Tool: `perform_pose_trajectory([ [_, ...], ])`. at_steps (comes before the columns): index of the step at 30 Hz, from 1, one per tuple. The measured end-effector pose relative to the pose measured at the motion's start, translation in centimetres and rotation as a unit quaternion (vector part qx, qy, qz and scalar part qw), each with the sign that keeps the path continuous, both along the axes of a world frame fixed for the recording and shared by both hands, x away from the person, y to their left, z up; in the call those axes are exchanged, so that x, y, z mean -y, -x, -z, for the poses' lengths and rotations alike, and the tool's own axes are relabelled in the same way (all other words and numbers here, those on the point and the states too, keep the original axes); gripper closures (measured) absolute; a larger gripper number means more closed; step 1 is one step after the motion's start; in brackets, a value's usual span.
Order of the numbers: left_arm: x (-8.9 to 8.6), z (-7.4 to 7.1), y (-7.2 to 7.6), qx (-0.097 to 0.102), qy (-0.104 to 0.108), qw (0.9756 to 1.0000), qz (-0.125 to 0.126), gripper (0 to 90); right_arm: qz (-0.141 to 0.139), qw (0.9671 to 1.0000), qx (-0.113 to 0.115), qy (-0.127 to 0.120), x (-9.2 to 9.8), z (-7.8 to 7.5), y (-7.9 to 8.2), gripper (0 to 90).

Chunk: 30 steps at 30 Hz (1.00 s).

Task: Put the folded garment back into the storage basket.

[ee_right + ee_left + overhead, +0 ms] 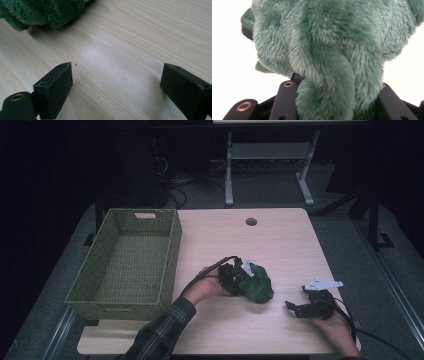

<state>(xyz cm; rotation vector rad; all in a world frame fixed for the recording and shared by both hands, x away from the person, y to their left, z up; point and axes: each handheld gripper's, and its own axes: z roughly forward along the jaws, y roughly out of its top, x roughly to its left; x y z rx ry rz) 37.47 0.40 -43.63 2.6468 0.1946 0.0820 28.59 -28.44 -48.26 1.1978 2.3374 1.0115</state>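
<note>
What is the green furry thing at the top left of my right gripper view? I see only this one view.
Observer: It is a green plush toy. In the high view it lies on the table, to the left of your right gripper.
Operator: Is the other gripper near it?
Observer: Yes. The left gripper is on it. In the left gripper view the fur bulges between its two jaws, so they seem to press on the toy.
Operator: Is there a place to put it?
Observer: A green woven basket stands on the left side of the table, beside the left hand. I see nothing inside it.
</note>
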Motion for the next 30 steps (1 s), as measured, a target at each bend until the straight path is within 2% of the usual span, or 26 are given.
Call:
perform_pose_trajectory([
  [6,-0.5,-1.1,0.0,-0.012,0.036,0.9991,-0.021,62.4,-0.001,1.0000,0.001,0.001,0.0,0.0,0.0,10.6],
  [12,-1.7,-3.3,0.0,-0.015,0.060,0.9975,-0.033,62.2,0.001,1.0000,0.000,0.000,0.0,0.0,0.0,10.6],
  [15,-2.4,-4.5,0.2,-0.022,0.077,0.9959,-0.042,62.1,0.001,1.0000,0.000,0.000,0.0,0.0,0.0,10.6],
  [24,-4.9,-8.1,0.7,-0.003,0.095,0.9936,-0.061,61.6,0.002,1.0000,0.000,0.000,0.0,0.0,0.0,10.6],
  [28,-6.4,-9.5,0.7,0.006,0.094,0.9937,-0.061,61.6,0.002,1.0000,0.001,0.000,0.0,0.0,0.0,10.6],
  [30,-7.2,-10.2,0.8,0.012,0.100,0.9925,-0.070,61.6,0.003,1.0000,0.000,0.000,0.0,0.0,0.0,10.6],
])
